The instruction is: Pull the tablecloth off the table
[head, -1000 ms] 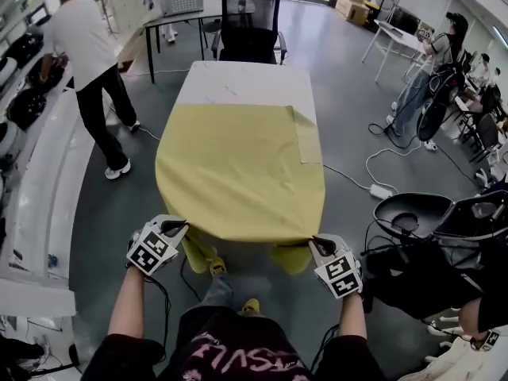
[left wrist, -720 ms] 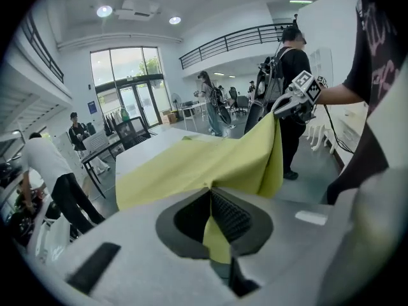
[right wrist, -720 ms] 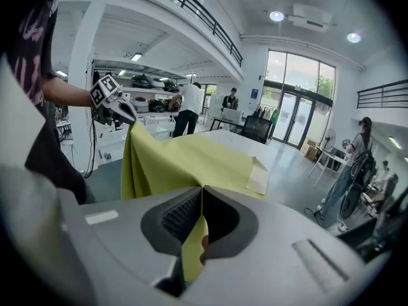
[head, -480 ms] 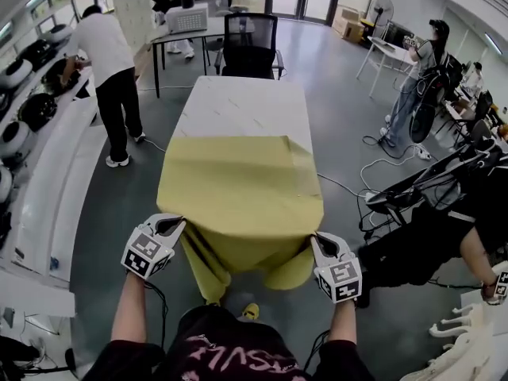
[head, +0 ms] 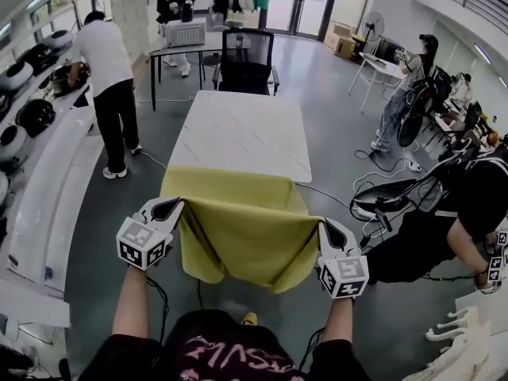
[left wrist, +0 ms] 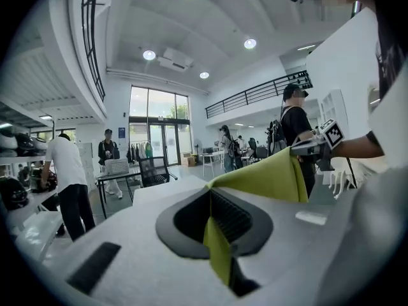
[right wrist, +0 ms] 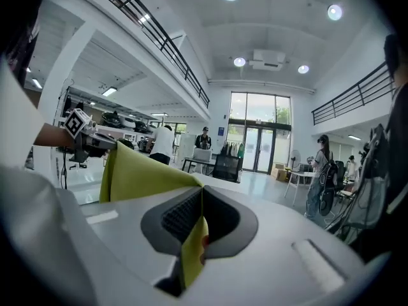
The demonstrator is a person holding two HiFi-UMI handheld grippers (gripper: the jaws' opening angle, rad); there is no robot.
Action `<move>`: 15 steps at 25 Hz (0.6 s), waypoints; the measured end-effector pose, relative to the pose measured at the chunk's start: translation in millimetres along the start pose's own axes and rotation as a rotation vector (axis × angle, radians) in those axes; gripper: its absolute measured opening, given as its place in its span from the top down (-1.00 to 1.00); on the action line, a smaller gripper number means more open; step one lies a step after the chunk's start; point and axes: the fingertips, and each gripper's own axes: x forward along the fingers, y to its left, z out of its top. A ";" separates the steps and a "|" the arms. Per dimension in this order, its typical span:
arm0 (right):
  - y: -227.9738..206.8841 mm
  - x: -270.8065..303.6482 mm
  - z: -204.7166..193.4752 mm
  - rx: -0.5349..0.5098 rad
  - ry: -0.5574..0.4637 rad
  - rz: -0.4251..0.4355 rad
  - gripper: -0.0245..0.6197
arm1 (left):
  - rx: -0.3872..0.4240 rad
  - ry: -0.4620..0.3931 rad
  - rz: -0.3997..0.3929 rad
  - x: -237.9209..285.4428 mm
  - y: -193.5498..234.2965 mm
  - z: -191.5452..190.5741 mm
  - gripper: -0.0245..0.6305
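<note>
A yellow tablecloth [head: 238, 225] hangs stretched between my two grippers, raised above the near end of the white marble-look table [head: 246, 129]; its far edge still rests on the table's near part. My left gripper [head: 173, 207] is shut on the cloth's near left corner. My right gripper [head: 325, 227] is shut on the near right corner. In the left gripper view the tablecloth [left wrist: 217, 244] is pinched between the jaws, with the right gripper's marker cube [left wrist: 331, 132] beyond. The right gripper view shows the tablecloth [right wrist: 191, 247] clamped the same way.
A black office chair [head: 246, 54] stands at the table's far end. A person in a white shirt [head: 107, 70] bends over the left counter. Other people [head: 409, 86] stand at the right. Cables [head: 373, 205] and black equipment lie on the floor at right.
Both grippers have risen with the cloth's near corners. The cloth has slid toward me, baring most of the white tabletop, and its near edge has lifted off the table's end.
</note>
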 end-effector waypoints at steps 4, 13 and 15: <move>-0.2 4.9 23.8 0.015 -0.050 -0.052 0.87 | 0.023 -0.058 0.035 -1.1 15.2 22.2 0.89; -17.7 21.7 67.8 0.048 -0.135 -0.135 0.87 | 0.013 -0.149 0.048 11.2 37.9 62.7 0.89; -19.7 27.0 76.1 0.051 -0.147 -0.142 0.87 | 0.006 -0.164 0.057 13.4 44.0 69.9 0.89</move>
